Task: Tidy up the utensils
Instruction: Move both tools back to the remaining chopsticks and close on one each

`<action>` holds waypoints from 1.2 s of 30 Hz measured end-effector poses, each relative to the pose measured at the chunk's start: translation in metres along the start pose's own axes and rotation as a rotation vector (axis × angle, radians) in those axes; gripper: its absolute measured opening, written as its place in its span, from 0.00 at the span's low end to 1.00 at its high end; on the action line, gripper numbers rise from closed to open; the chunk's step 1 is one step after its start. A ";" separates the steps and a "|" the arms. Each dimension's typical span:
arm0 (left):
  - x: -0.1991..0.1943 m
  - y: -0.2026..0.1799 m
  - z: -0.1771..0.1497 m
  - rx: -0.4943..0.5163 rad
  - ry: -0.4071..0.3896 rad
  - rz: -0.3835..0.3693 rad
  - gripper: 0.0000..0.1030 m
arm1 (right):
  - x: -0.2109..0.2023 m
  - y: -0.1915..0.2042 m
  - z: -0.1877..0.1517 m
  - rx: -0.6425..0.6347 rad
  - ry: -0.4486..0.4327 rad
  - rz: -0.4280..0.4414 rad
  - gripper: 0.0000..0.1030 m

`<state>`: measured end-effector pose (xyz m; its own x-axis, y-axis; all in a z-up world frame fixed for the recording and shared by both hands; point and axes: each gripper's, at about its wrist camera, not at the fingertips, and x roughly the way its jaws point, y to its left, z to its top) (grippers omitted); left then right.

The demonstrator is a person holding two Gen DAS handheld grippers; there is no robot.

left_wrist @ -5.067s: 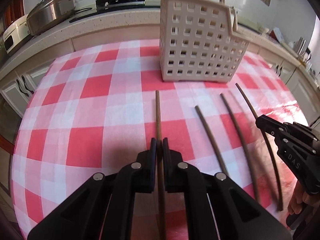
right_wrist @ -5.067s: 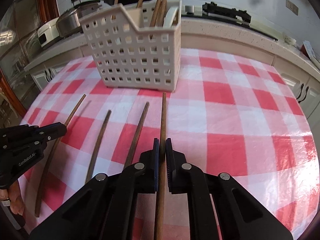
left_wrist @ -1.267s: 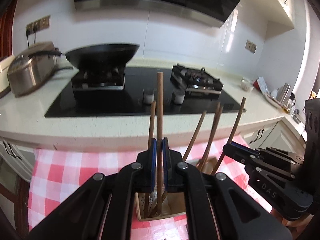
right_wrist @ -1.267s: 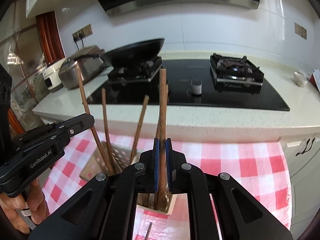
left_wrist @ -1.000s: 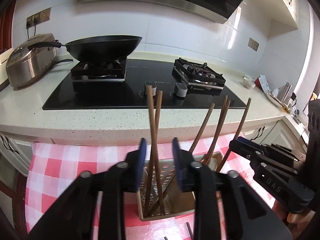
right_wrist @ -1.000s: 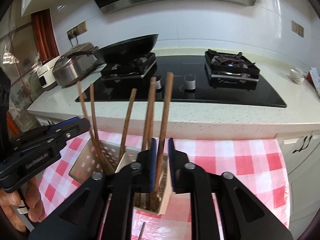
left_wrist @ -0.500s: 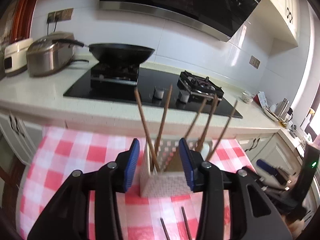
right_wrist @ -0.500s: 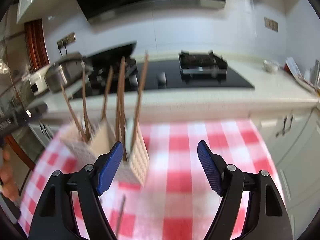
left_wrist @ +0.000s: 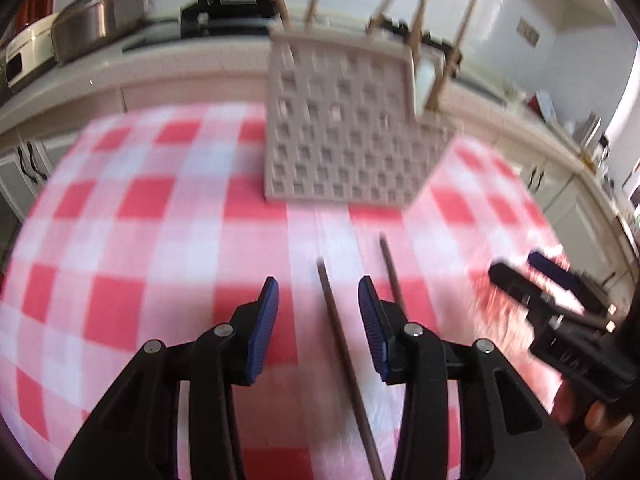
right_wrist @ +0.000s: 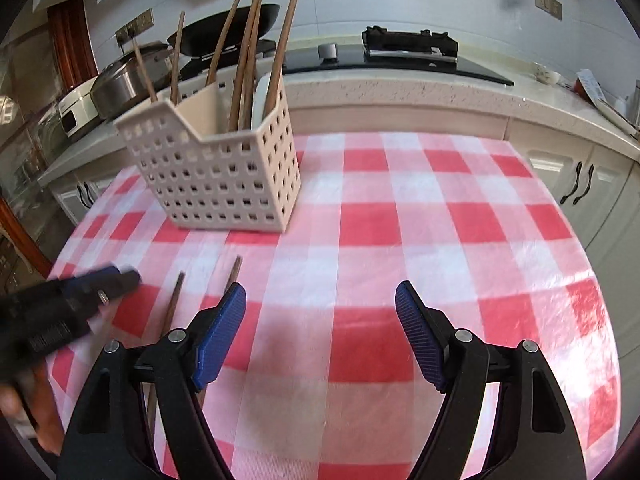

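Both chopsticks now dropped in basket (right_wrist: 224,184); left hand-held gripper (left_wrist: 318,320) and right hand-held gripper (right_wrist: 320,328) spread, empty, heading for last two chopsticks (left_wrist: 344,352).

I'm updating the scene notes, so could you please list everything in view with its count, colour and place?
basket: one, cream, perforated, on the cloth near the counter.
chopsticks in basket: six or so, brown, standing tilted.
chopsticks on cloth: two, dark brown, side by side in front of the basket.
tablecloth: one, red and white check, over the table.
wok: one, black, on the hob.
hob: one, black, set in the counter.
cooker: one, silver, on the counter's left.
left claw: black with blue pads, open over one lying chopstick.
right claw: black with blue pads, wide open, nothing in it.
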<state>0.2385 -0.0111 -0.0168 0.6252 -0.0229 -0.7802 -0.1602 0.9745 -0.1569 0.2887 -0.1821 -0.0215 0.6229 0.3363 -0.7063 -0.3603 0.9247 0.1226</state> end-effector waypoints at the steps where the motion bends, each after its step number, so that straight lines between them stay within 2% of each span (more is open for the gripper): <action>1: 0.004 0.000 -0.005 0.004 0.010 0.005 0.37 | 0.001 0.000 -0.003 0.000 0.006 0.001 0.70; 12: 0.014 -0.015 -0.031 0.087 0.068 0.001 0.37 | 0.004 -0.020 -0.020 0.043 0.044 -0.039 0.70; 15: 0.017 -0.026 -0.036 0.161 0.065 0.050 0.35 | 0.004 -0.018 -0.021 0.038 0.045 -0.043 0.71; 16: 0.017 -0.030 -0.038 0.193 0.060 0.078 0.30 | 0.004 -0.017 -0.021 0.036 0.046 -0.044 0.71; 18: 0.016 -0.028 -0.038 0.210 0.061 0.079 0.20 | 0.004 -0.015 -0.021 0.032 0.046 -0.043 0.71; 19: 0.015 -0.026 -0.038 0.217 0.062 0.085 0.11 | 0.003 -0.013 -0.022 0.031 0.046 -0.044 0.71; 20: 0.014 -0.024 -0.038 0.223 0.064 0.091 0.11 | 0.004 -0.013 -0.022 0.030 0.047 -0.044 0.71; 30: 0.005 0.029 -0.035 0.156 0.072 0.048 0.06 | 0.007 0.006 -0.023 0.012 0.066 -0.027 0.71; 36: 0.001 0.045 -0.036 0.132 0.068 0.028 0.06 | 0.010 0.023 -0.027 0.001 0.082 -0.007 0.71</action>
<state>0.2042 0.0248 -0.0462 0.5679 -0.0056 -0.8231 -0.0726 0.9957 -0.0568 0.2676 -0.1619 -0.0447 0.5663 0.3146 -0.7618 -0.3555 0.9271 0.1185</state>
